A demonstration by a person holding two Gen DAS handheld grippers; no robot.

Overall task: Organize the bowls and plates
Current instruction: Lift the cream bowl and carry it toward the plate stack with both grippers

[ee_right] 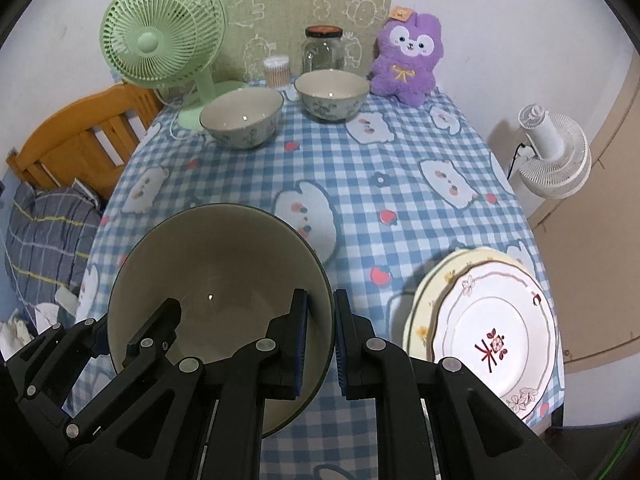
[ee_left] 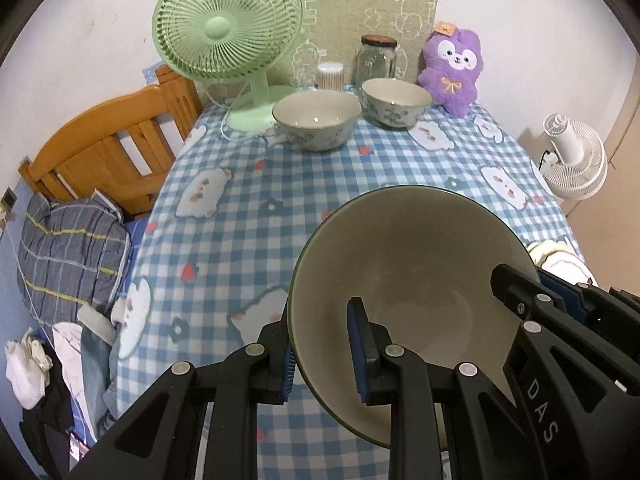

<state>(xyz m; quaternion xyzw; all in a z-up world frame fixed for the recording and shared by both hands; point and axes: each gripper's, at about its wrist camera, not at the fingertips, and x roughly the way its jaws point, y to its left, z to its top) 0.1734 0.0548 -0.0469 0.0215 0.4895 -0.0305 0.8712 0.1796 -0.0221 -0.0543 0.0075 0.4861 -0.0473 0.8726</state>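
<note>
**2 tools, 1 bowl: a shared carry that can slip**

Both tools pinch opposite rim edges of the large dark-rimmed bowl (ee_left: 404, 280), held tilted above the checked desk (ee_left: 248, 216): left tool (ee_left: 322, 354) and right tool (ee_right: 320, 344) each clamped on its wall. Uneven motion could twist it loose onto the stacked plates (ee_right: 488, 328) or into the 2 patterned bowls (ee_right: 242, 122).
</note>
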